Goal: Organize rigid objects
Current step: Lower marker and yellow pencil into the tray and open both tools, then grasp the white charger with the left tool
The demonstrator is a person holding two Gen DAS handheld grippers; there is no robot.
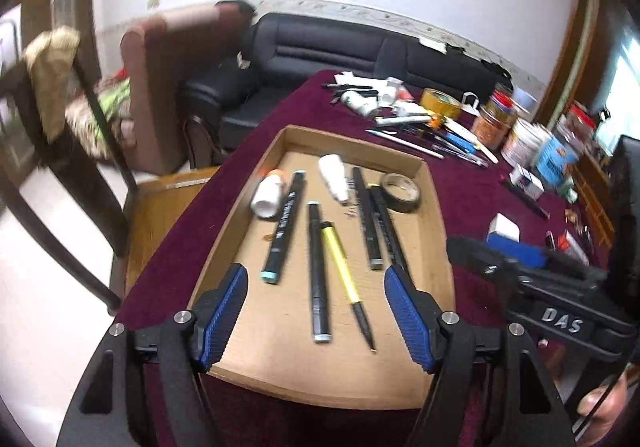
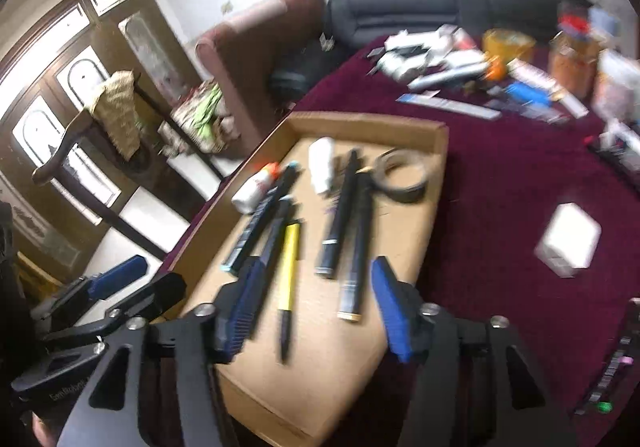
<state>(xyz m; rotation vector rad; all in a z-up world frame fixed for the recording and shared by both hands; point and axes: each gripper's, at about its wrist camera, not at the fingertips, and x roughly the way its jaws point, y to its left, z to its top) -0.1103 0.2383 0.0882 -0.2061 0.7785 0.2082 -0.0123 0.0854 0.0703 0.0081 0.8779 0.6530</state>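
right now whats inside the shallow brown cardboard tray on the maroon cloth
Inside the shallow brown cardboard tray: four black markers, a yellow pen, two white bottles, a roll of grey tape. The tray's near corners are hidden behind the gripper fingers.

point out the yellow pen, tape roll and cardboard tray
yellow pen (image 1: pixel 338 259), left wrist view, mid barrel
tape roll (image 1: pixel 401 192), left wrist view, near rim
cardboard tray (image 2: pixel 362 127), right wrist view, far wall
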